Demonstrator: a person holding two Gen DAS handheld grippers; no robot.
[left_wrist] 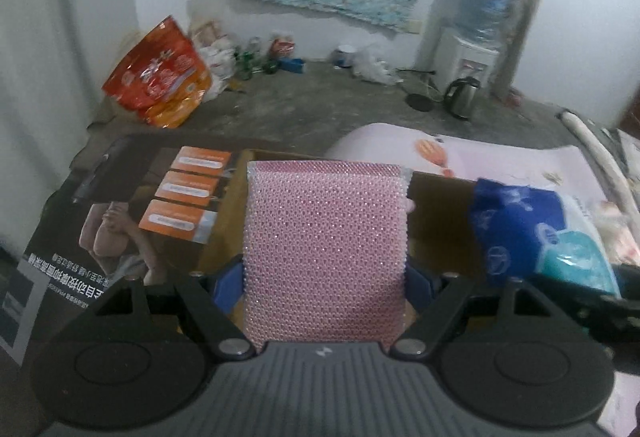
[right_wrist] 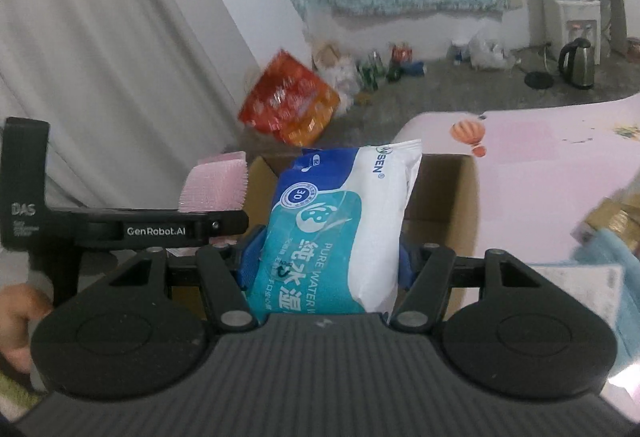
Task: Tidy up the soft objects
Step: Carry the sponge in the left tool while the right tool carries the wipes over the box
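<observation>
My left gripper (left_wrist: pixel 325 285) is shut on a pink mesh sponge (left_wrist: pixel 326 249) and holds it upright over an open cardboard box (left_wrist: pixel 440 213). My right gripper (right_wrist: pixel 323 263) is shut on a blue and white pack of wet wipes (right_wrist: pixel 340 225), held over the same box (right_wrist: pixel 440 197). The pack shows at the right of the left wrist view (left_wrist: pixel 536 237). The sponge shows at the left of the right wrist view (right_wrist: pixel 216 185), above the left gripper's black body.
The box has a dark printed flap (left_wrist: pixel 120 221) at the left. A pink table top (right_wrist: pixel 540 165) lies to the right, with a blue towel (right_wrist: pixel 624 277) at its edge. On the floor behind stand an orange snack bag (left_wrist: pixel 160 81), a kettle (left_wrist: pixel 462 97) and a water dispenser (left_wrist: pixel 472 53).
</observation>
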